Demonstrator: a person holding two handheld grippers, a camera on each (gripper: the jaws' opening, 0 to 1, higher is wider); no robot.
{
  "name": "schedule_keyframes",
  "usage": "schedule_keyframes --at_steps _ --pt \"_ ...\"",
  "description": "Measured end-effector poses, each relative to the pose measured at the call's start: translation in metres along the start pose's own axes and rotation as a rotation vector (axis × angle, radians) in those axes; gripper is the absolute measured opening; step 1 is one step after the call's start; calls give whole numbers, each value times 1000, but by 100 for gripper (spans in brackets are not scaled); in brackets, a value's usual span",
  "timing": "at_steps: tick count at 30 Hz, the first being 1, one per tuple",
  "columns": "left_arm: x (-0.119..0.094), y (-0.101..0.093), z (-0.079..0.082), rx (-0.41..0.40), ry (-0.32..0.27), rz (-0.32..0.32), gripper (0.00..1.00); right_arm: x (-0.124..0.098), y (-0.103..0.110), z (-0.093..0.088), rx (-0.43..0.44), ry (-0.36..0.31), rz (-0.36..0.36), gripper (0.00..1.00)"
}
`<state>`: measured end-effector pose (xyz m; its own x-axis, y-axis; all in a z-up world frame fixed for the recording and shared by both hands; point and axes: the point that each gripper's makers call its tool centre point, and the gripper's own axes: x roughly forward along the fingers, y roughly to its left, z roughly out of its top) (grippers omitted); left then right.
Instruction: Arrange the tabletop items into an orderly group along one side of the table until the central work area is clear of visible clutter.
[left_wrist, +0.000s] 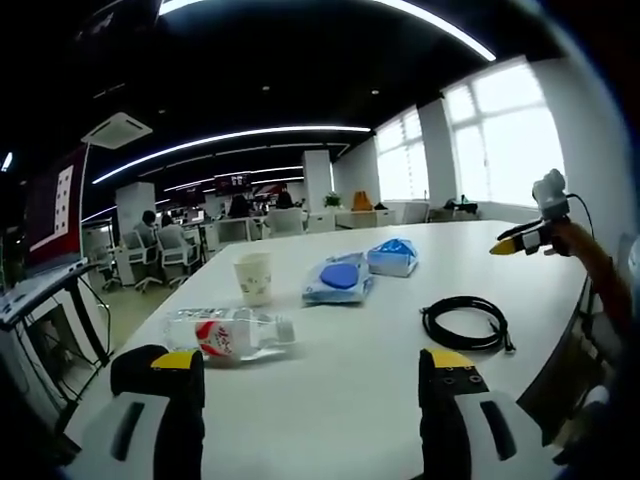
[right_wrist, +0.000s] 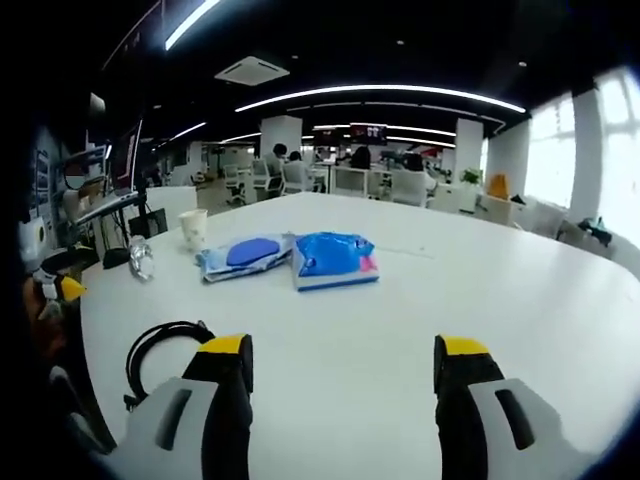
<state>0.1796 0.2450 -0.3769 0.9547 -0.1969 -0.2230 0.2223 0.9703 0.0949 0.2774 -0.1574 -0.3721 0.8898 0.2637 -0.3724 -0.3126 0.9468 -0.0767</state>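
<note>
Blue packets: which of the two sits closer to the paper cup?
The flatter packet with the dark blue oval, lying right beside the paper cup. The other blue packet lies on its far side from the cup.

1. The counter (left_wrist: 380, 370) is white, smooth and faintly glossy, catching window light.
2. The bottle (left_wrist: 232, 335) is clear, shiny plastic with a red and white label.
3. The cup (left_wrist: 254, 277) looks like matt paper.
4. The two blue packs (right_wrist: 335, 259) are glossy plastic film, creased.
5. The cable (left_wrist: 466, 323) is black with a dull rubbery sheen.
6. The left gripper (left_wrist: 310, 365) has fingers (left_wrist: 160, 400) of matt black, yellow-tipped, on pale grey plastic.
</note>
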Motion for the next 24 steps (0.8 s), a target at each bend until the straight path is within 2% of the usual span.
schedule_keyframes --at_steps 12,20,24 --pt "3 -2 -2 5 10 -4 87 23 -10 9 -36 30 -12 65" --pt "3 -4 -4 10 18 -10 86 55 -16 25 -42 38 -3 61" --pt "3 1 -4 10 22 4 86 69 -19 30 -44 36 -2 58"
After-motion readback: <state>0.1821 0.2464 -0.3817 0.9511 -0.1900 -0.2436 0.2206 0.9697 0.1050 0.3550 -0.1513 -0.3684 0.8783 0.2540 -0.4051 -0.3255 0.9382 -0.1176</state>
